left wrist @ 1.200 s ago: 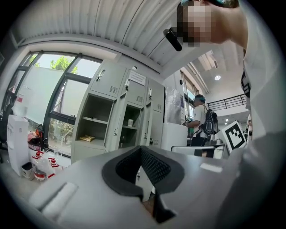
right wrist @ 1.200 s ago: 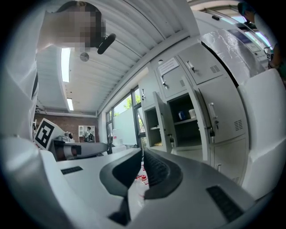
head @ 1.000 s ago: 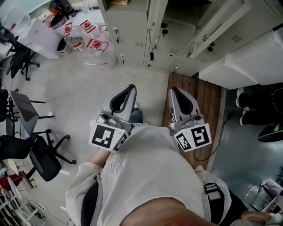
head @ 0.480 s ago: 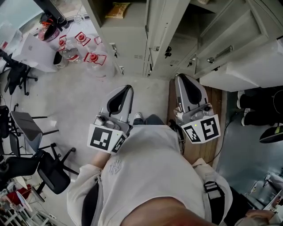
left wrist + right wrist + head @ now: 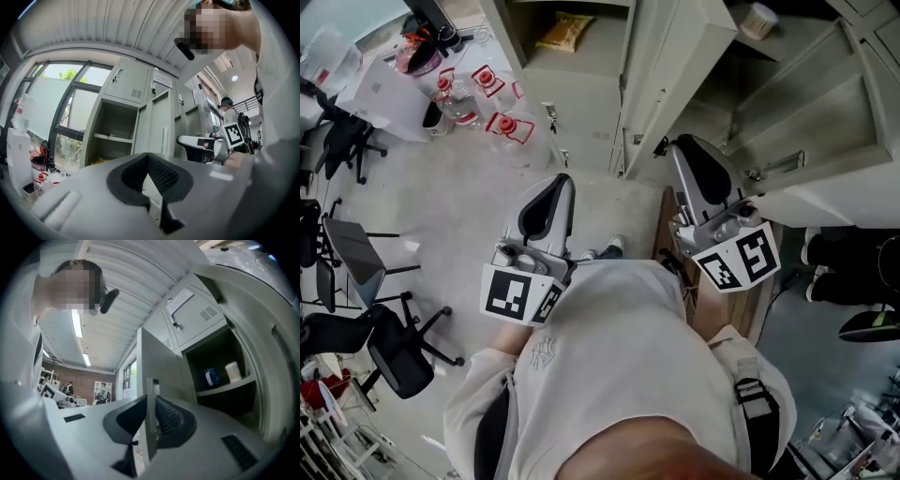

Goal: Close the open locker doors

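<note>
Grey lockers (image 5: pixel 581 103) fill the top of the head view. One compartment stands open at the left with a yellow packet (image 5: pixel 565 30) on its floor. A middle door (image 5: pixel 675 66) hangs open towards me, and a second open door (image 5: pixel 811 103) lies to the right. My left gripper (image 5: pixel 560 180) is shut and empty, short of the lockers. It faces the open compartment (image 5: pixel 115 136) in the left gripper (image 5: pixel 148 154) view. My right gripper (image 5: pixel 679 142) is shut, its tips close to the middle door's free edge. That edge (image 5: pixel 151 385) lines up with the right gripper (image 5: pixel 151 397). Contact is unclear.
The right compartment holds a blue container (image 5: pixel 211 377) and a white cup (image 5: pixel 233 371). Water bottles (image 5: pixel 478 103) stand on the floor at the left of the lockers. Office chairs (image 5: pixel 389 342) are at the far left. A wooden platform (image 5: pixel 667 220) lies under the right gripper.
I have come nearer the lockers. The right gripper has risen and moved forward to the middle door's edge. The left gripper has shifted forward a little. Both stay shut.
</note>
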{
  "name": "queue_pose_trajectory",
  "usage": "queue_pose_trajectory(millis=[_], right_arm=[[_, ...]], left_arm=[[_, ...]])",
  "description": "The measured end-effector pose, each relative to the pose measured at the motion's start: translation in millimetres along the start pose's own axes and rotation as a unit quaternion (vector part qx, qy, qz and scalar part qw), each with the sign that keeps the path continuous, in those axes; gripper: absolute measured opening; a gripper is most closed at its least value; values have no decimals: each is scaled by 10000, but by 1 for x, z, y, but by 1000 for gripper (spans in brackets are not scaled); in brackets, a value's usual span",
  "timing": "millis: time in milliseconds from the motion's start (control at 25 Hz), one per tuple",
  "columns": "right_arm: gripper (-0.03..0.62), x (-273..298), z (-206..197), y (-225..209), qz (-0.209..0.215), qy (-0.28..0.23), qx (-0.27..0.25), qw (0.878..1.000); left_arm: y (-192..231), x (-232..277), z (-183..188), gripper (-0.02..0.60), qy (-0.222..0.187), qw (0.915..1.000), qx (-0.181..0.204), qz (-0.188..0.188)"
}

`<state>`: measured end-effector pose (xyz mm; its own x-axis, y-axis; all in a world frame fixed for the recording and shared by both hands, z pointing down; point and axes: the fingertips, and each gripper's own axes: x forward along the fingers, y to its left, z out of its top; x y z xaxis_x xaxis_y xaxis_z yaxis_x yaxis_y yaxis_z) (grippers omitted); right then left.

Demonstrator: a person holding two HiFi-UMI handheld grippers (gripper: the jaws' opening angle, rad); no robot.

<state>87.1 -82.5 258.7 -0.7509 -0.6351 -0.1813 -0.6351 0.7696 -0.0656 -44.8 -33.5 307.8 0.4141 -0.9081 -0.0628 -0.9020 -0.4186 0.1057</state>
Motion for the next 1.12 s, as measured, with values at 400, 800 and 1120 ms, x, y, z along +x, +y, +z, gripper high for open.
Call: queue_pose_trajectory(millis=[400,800,1120], right_arm=[[69,28,-3,4,1048,-87,521,9931],[68,85,-15,49,2030,96,707,9766],[44,158,-26,81,1857,241,246,9820]], left_arm=[[14,15,-13,2,24,9993,1,374],[51,22,-5,2,-6,9990,24,445],[115,14,21,2,-50,9987,184,464]])
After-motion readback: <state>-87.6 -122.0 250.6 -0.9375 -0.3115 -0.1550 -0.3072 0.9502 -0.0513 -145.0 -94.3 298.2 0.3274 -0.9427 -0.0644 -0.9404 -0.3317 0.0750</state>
